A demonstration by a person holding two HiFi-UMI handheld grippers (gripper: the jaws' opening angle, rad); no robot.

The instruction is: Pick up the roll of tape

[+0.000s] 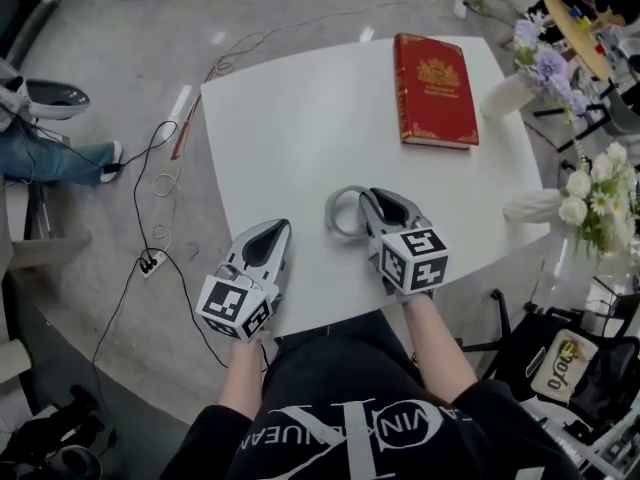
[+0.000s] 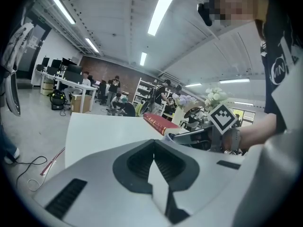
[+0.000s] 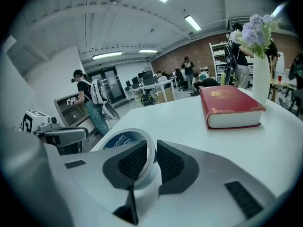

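White worktop [image 1: 300, 138] is filling the middle of the head view, with the person standing at its near edge and holding one claw in each hand. Red hardback book [image 1: 435, 88] is lying flat toward the far right corner, well apart from both claws, with a stretch of white surface lying between it and them. Right claw [image 3: 151, 148] is reaching in over the near part of the worktop, angled down and away from the person. Its jaws are clamping the wall of the roll of tape [image 3: 118, 140], one jaw sitting inside the ring and the other outside it. Left claw [image 2: 154, 148] is hovering near the front edge, to the left of the right one and apart from the tape. Its jaws are meeting at the tips with nothing between them. A white vase [image 1: 510, 93] carrying purple flowers is standing at the right edge beyond the book. A second white vase [image 1: 535, 206] with white flowers is sitting further forward along that same edge, to the right of the right claw. The tape ring is showing in the head view just ahead of the right claw's tips; whether it is touching the surface cannot be told. Thin cables [image 1: 150, 198] are trailing across the grey floor left of the worktop.
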